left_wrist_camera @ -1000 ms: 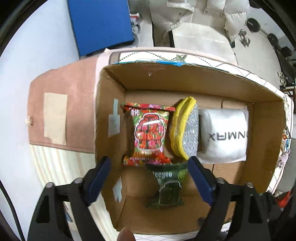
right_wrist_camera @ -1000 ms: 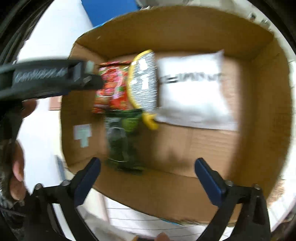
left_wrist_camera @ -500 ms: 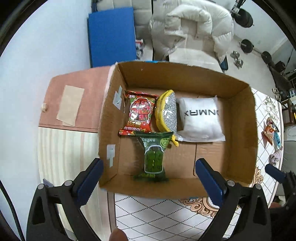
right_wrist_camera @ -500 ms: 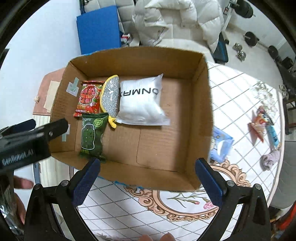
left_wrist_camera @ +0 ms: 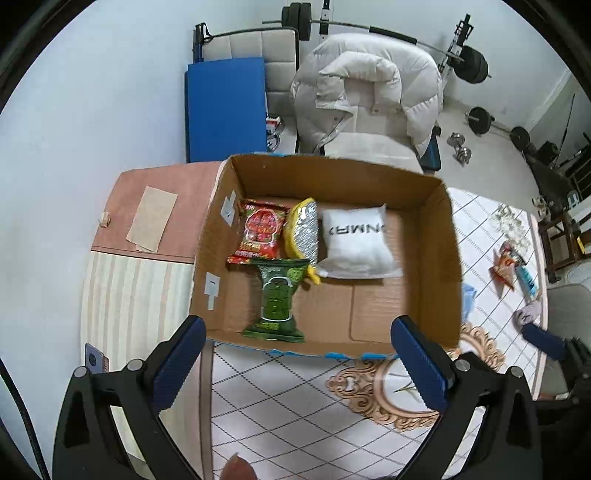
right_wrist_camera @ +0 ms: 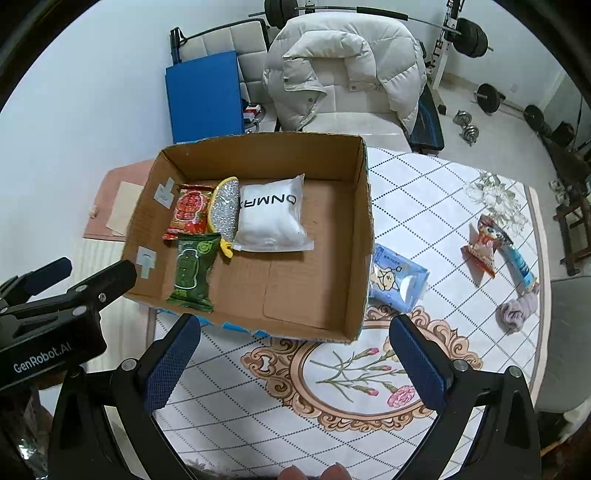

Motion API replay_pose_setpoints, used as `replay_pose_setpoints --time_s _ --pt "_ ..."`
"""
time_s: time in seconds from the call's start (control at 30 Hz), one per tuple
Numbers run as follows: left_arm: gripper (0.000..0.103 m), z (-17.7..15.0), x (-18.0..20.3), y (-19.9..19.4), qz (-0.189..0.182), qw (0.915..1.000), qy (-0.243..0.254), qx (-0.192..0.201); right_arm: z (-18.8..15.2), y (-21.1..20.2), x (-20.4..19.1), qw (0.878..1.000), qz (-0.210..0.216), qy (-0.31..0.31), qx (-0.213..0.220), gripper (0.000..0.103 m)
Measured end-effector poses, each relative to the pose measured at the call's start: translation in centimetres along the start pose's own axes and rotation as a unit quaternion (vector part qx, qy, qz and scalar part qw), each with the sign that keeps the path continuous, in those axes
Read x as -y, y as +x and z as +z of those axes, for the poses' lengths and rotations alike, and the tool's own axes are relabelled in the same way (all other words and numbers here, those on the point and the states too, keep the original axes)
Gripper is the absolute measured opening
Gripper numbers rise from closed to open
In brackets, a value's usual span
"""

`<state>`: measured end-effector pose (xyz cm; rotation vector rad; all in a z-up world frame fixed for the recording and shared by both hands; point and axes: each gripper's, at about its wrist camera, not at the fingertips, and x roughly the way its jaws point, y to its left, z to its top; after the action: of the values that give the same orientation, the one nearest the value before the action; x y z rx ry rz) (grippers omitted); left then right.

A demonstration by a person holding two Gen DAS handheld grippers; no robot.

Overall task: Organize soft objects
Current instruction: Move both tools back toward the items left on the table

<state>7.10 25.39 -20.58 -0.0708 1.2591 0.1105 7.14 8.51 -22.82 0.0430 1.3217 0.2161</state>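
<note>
An open cardboard box (left_wrist_camera: 436,266) (right_wrist_camera: 360,236) stands on the table. Inside lie a red snack pack (left_wrist_camera: 260,230) (right_wrist_camera: 188,212), a yellow-edged silver scrubber (left_wrist_camera: 304,230) (right_wrist_camera: 223,208), a white pillow pack (left_wrist_camera: 356,240) (right_wrist_camera: 271,216) and a green snack pack (left_wrist_camera: 277,299) (right_wrist_camera: 190,271). Outside, right of the box, lie a blue wipes pack (right_wrist_camera: 397,277), an orange snack pack (right_wrist_camera: 484,245) (left_wrist_camera: 506,264), a blue tube (right_wrist_camera: 521,260) and a grey sock (right_wrist_camera: 517,308) (left_wrist_camera: 528,314). My left gripper (left_wrist_camera: 299,363) and right gripper (right_wrist_camera: 295,360) are open and empty, above the table in front of the box.
The table has a patterned cloth (right_wrist_camera: 332,369). A pink mat (left_wrist_camera: 155,206) with a paper sheet lies left of the box. Behind the table stands a chair with a white puffer jacket (right_wrist_camera: 343,70), a blue board (right_wrist_camera: 205,96) and gym weights (right_wrist_camera: 469,35).
Both grippers have pulled back and up out of the box. The green snack pack now lies alone on the box floor. The view widens to the table and room.
</note>
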Motion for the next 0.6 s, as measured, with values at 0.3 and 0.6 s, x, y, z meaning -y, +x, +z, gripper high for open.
replay_pose_setpoints --time_s 0.3,0.6 --pt "0.103 1.1 13.2 2.9 -0.106 0.9912 -0.029 -0.075 -3.1 -3.1 16.1 0.989 0.002 0.145 0.013 0.103" --pt "0.102 0.2 26.6 14.6 -0.115 0.9659 -0.119 -0.199 -6.3 0.1 35.1 0.956 -0.07 0.283 -0.02 0.103"
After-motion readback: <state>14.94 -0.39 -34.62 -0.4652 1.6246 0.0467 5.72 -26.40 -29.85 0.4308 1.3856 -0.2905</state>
